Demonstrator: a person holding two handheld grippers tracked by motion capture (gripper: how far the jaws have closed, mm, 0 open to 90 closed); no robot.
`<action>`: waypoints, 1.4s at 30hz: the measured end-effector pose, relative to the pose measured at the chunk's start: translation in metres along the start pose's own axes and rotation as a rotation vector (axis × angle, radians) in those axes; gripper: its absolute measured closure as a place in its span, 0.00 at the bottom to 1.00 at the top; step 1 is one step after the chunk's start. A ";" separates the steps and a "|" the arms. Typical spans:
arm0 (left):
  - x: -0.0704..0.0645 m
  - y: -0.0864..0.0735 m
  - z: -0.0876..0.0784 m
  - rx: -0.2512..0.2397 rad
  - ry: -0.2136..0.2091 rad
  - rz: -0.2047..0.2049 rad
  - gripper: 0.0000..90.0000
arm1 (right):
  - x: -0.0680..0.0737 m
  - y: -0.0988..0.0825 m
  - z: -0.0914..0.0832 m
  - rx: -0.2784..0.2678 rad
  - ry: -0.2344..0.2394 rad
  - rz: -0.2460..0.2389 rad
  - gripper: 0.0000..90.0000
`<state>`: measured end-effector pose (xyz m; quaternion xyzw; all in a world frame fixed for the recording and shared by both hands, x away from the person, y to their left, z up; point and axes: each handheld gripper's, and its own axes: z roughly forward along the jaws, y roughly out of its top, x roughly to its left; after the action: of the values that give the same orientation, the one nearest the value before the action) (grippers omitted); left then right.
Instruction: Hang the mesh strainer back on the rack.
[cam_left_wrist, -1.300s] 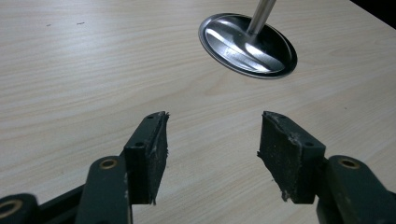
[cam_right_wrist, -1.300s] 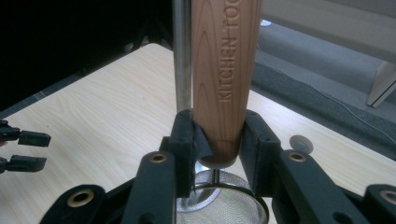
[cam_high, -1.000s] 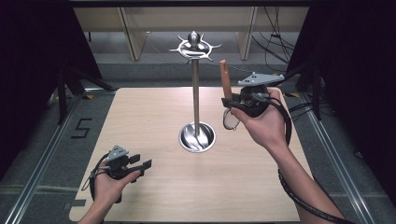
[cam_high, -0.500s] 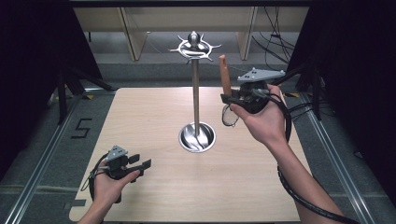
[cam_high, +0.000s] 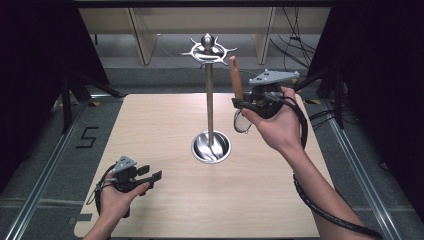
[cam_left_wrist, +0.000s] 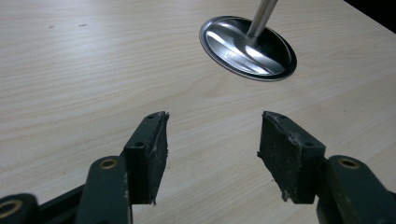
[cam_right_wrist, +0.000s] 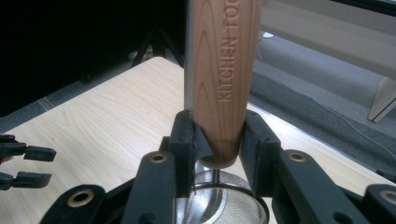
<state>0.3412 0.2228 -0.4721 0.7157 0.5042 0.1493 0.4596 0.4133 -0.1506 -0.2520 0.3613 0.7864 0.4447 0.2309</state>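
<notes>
At the left of the high view, the person's left hand (cam_high: 116, 197) rests low on the pale wooden table (cam_high: 165, 130) near its front left corner and carries the left gripper (cam_high: 148, 176), a black two-jaw tool with a small grey three-cornered plate on top. Its jaws point toward the middle of the table and stand apart with nothing between them; in the left gripper view the two worn black pads (cam_left_wrist: 152, 154) hang just above bare wood grain, a clear gap between them.

Farther right, near the table's middle, stands the tall polished steel utensil stand (cam_high: 209, 100): a round dished base (cam_high: 211, 146) on the table, a thin upright pole, and a ring of curved hooks (cam_high: 208, 49) at the top under a knob. The left gripper view shows the same shiny base (cam_left_wrist: 247, 46) ahead and to the right of the jaws.

To the right of the pole, the right hand (cam_high: 277, 125) is raised above the table and bears the right gripper (cam_high: 243, 102). Its jaws are clamped on the small strainer with a light brown wooden handle and a round wire mesh bowl (cam_high: 240, 85); the handle rises upright, just beside the pole and just below the hooks, and the mesh bowl hangs under the jaws. In the right gripper view both pads (cam_right_wrist: 187, 140) press the lower end of the handle, which carries the words KITCHEN TOO, with the mesh bowl (cam_right_wrist: 219, 205) below.
</notes>
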 end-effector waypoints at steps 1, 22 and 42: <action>0.000 0.000 0.000 0.003 0.001 0.002 0.46 | -0.001 0.001 0.001 -0.004 0.001 -0.015 0.77; 0.001 0.000 -0.001 0.006 -0.001 0.007 0.46 | 0.005 0.009 0.017 0.015 0.007 -0.001 0.77; 0.000 0.000 0.000 0.006 0.000 0.001 0.46 | 0.009 0.007 0.032 0.061 0.039 0.016 0.69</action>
<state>0.3410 0.2230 -0.4720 0.7175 0.5042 0.1477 0.4574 0.4318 -0.1242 -0.2627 0.3659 0.8010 0.4292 0.2009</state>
